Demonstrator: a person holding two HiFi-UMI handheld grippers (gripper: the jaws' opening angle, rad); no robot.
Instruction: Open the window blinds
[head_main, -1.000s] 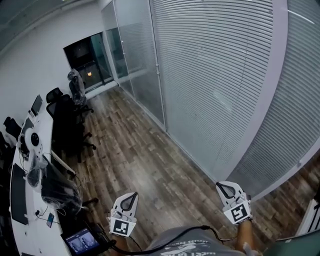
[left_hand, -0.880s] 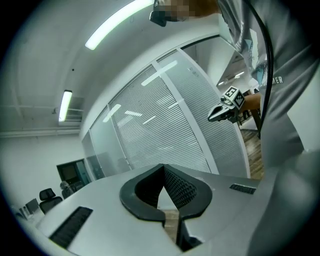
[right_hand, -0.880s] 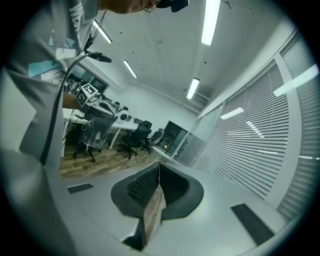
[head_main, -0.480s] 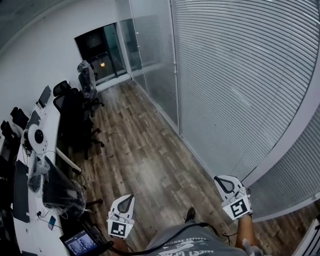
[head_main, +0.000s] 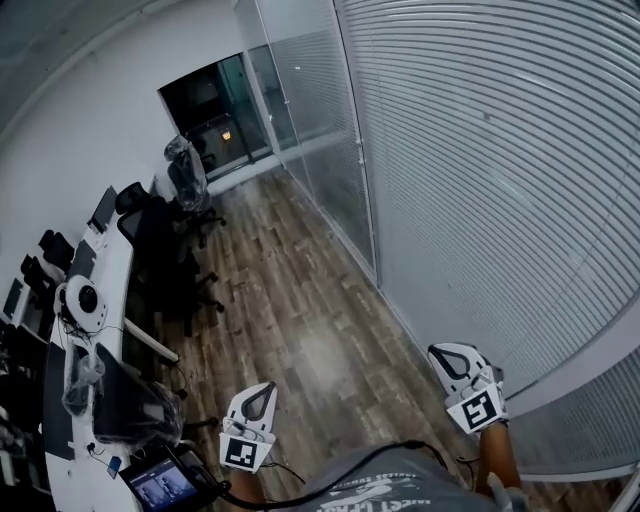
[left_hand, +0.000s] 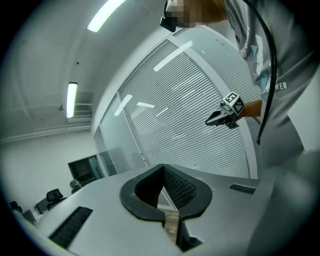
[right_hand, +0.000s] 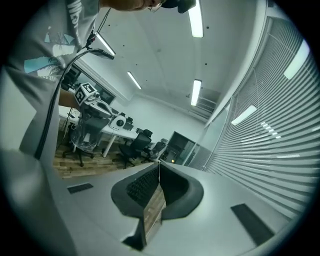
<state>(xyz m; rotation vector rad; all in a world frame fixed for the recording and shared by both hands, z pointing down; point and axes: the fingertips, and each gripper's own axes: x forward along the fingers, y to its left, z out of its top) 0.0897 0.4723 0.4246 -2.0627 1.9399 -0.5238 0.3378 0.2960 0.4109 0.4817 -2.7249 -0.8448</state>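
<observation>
At my far left a long white surface (head_main: 75, 350) carries monitors (head_main: 105, 210) and loose cables, with black office chairs (head_main: 160, 250) pushed up beside it. Past them, at the far end of the room, is a dark doorway (head_main: 212, 108). Bare wooden floor (head_main: 300, 320) runs up the middle. My left hand-held gripper (head_main: 262, 390) sits low over that floor, pointing level, its jaws pressed together with nothing between them. My right hand-held gripper (head_main: 440, 353) is likewise closed tip to tip and empty, held near the wall but clear of it. The window blinds (head_main: 500, 170) fill the whole right side. Their slats are turned flat and shut, running from the far corner down to just beside the right hand-held gripper.
</observation>
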